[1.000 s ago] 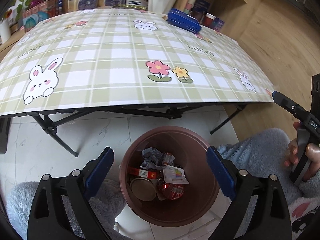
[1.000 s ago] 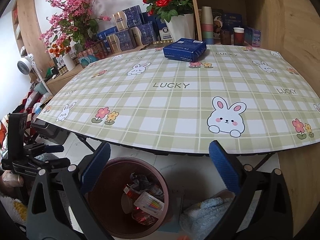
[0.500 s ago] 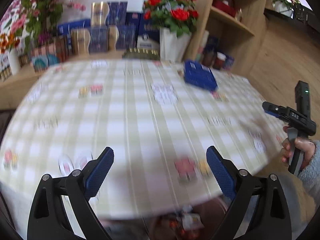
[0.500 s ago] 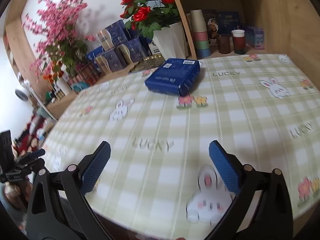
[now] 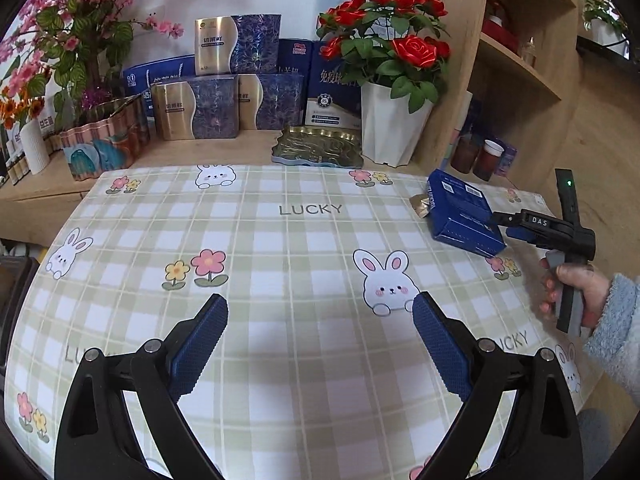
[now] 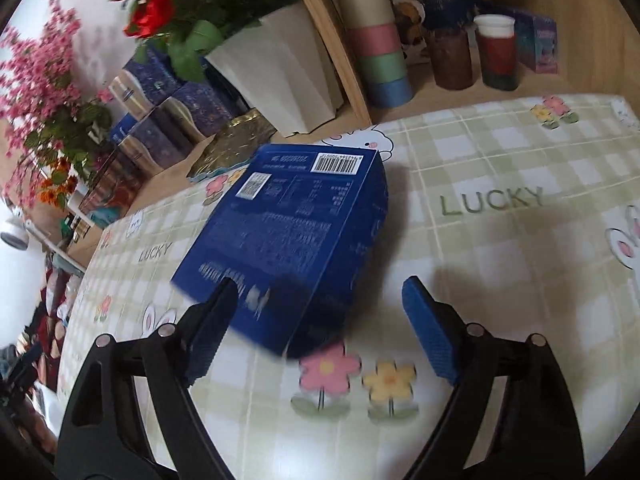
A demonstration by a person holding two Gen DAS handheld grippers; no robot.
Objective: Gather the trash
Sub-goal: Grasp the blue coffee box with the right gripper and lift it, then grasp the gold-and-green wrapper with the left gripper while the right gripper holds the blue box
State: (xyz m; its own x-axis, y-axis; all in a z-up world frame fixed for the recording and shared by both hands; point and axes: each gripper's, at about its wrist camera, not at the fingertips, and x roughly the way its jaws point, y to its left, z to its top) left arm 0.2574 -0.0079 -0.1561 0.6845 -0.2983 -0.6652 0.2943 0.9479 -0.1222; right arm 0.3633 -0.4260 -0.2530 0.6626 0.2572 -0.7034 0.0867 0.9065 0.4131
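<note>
Your right gripper (image 6: 316, 316), jaws narrowing but spread, straddles the blue box's (image 6: 296, 224) near corner; your left gripper (image 5: 320, 340) gapes empty over the table (image 5: 280, 240)

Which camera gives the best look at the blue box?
The right wrist view: the blue box fills the middle, barcode and print showing, one corner between the open right gripper's fingers. The left wrist view shows it small and slanted at the table's right side.

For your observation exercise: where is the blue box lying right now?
The blue box lies flat on the checked tablecloth, at the right in the left wrist view, near the white flower pot, just ahead of the right gripper.
</note>
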